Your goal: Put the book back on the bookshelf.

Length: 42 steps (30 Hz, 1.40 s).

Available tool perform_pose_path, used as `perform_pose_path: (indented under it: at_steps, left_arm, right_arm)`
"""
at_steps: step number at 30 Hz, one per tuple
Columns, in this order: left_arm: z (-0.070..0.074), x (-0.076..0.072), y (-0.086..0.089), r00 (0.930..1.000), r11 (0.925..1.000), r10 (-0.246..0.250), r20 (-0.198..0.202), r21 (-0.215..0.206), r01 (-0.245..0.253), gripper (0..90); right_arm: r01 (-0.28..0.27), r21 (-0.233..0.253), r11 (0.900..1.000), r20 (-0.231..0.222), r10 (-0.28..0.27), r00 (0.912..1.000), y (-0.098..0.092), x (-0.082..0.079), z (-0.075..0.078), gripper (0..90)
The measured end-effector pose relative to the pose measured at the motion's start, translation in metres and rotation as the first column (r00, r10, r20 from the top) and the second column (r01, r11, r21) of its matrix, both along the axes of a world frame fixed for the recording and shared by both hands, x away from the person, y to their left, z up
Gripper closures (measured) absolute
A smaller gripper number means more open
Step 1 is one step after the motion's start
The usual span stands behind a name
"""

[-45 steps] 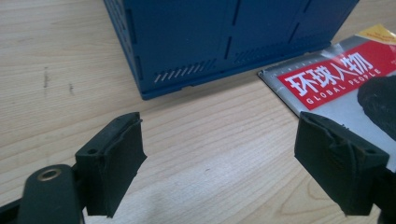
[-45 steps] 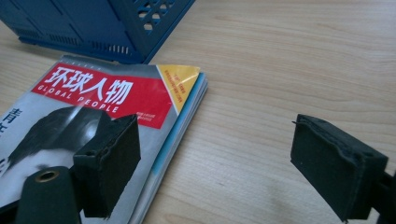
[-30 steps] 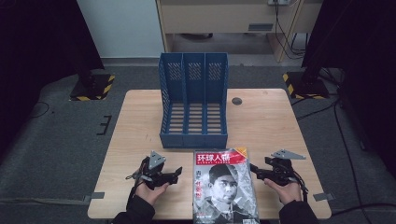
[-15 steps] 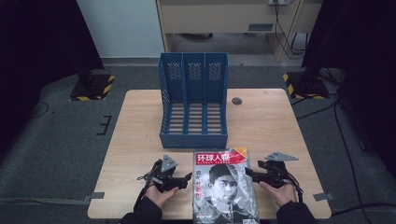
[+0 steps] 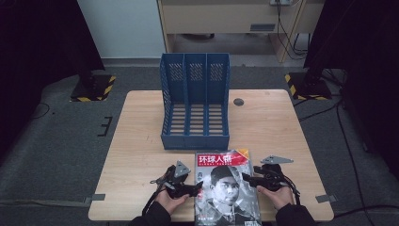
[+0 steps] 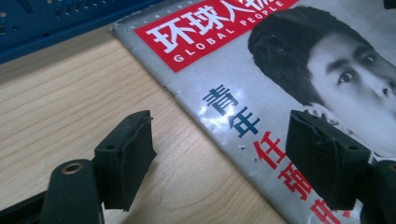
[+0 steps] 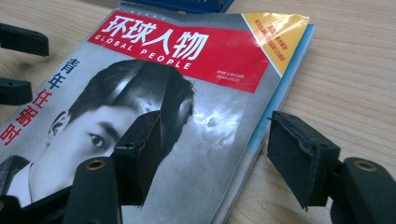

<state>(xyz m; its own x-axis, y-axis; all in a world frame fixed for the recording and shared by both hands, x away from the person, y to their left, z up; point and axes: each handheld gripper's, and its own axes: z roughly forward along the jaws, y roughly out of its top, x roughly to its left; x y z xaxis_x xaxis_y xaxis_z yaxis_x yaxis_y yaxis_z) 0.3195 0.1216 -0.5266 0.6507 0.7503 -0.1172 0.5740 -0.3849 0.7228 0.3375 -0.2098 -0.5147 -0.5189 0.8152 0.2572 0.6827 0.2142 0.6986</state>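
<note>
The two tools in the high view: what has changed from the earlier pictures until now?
Both tools moved inward to the magazine: the left tool to its left edge, the right tool to its right edge. Both are open, gripping nothing. The magazine and blue file rack stayed put.

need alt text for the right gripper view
The open right gripper straddles the right edge of a magazine lying flat on a wooden table. Its cover shows a red title band and a face.

Grey carpet floor [image 5: 56, 146], pale wall panel [image 5: 120, 26], wooden cabinet [image 5: 226, 16], dark curtains [image 5: 37, 42]
</note>
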Motion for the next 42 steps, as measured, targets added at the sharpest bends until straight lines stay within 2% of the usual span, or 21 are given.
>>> perform_pose_path:
  at_steps: [4,5,10,16,20,24,32,37,42]
  left_arm:
    - [-0.004,0.000,-0.006,0.9998,0.9998,-0.018,-0.002,0.011,0.018,21.3]
    - [-0.004,-0.001,-0.008,0.9996,0.9995,-0.026,0.004,0.015,0.026,21.3]
    - [-0.004,-0.001,-0.009,0.9995,0.9994,-0.032,0.007,0.014,0.032,20.9]
    - [-0.006,-0.001,-0.013,0.9985,0.9987,-0.049,0.026,0.018,0.048,18.3]
    - [-0.007,-0.002,-0.018,0.9977,0.9982,-0.060,0.032,0.003,0.060,18.2]
    - [-0.008,-0.003,-0.023,0.9964,0.9972,-0.073,0.041,0.015,0.073,17.8]
    - [-0.008,-0.002,-0.024,0.9961,0.9969,-0.079,0.039,0.014,0.078,16.1]
    - [-0.008,-0.002,-0.024,0.9963,0.9969,-0.077,0.039,0.017,0.076,15.1]
    - [-0.008,-0.001,-0.024,0.9964,0.9969,-0.077,0.035,0.015,0.077,14.1]
  right_arm:
    - [-0.009,0.005,1.000,-0.003,0.009,1.0000,0.002,0.000,-0.002,36.3]
    - [-0.009,0.000,1.000,-0.016,0.009,0.9998,0.003,-0.001,-0.003,36.2]
    - [-0.004,0.001,1.000,-0.014,0.004,0.9999,0.002,0.000,-0.003,36.2]
    - [-0.006,-0.008,1.000,-0.031,0.006,0.9995,0.004,0.001,-0.007,34.1]
    - [-0.007,-0.002,1.000,-0.035,0.007,0.9994,0.004,0.001,-0.008,32.2]
    - [-0.012,-0.015,1.000,-0.039,0.011,0.9992,0.005,0.002,-0.010,29.1]
    - [0.004,0.037,0.999,-0.051,-0.002,0.9987,0.002,0.002,-0.008,30.5]
    - [0.007,0.086,0.996,-0.033,-0.004,0.9995,-0.001,0.002,-0.005,32.3]
    - [-0.005,0.134,0.991,0.004,0.005,1.0000,-0.002,0.002,-0.001,33.9]
